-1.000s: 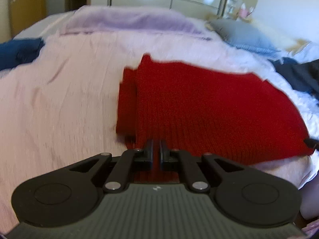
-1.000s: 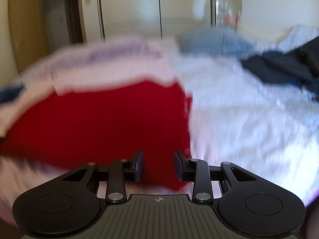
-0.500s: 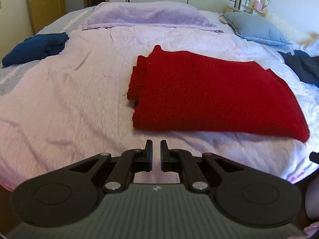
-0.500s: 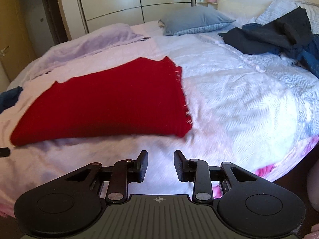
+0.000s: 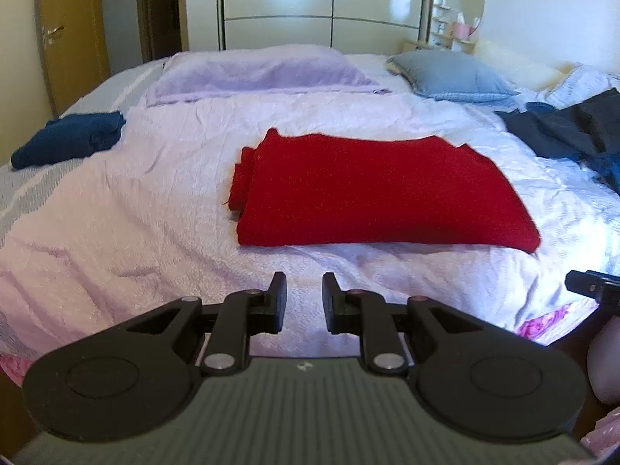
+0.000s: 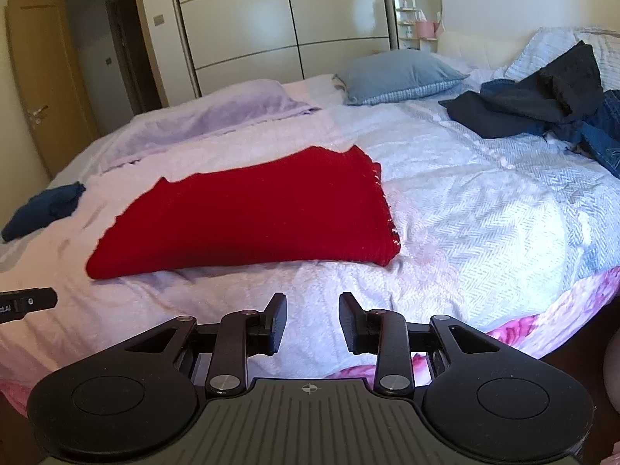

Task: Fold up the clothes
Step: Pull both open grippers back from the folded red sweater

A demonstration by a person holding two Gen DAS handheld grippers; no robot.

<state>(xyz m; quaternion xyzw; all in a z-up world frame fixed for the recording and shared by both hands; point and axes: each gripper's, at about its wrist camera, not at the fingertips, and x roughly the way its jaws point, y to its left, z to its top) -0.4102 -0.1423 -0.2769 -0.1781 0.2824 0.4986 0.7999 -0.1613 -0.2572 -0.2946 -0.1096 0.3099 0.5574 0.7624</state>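
1 red knitted garment (image 5: 379, 190) lies folded into a flat rectangle on the pale lilac bed (image 5: 116, 240), its doubled edges stacked at the left end. Both tools have drawn back from it since a second ago and now hover off the near edge. The left tool (image 5: 304, 296), whose jaws have just been opening, stands parted and empty; the right tool (image 6: 313, 319) is spread wider, also empty. This fold looks finished. A dark heap of clothes (image 6: 542, 104) waits near the grey-blue pillow (image 6: 399, 73); a folded navy item (image 5: 69, 137) sits apart.
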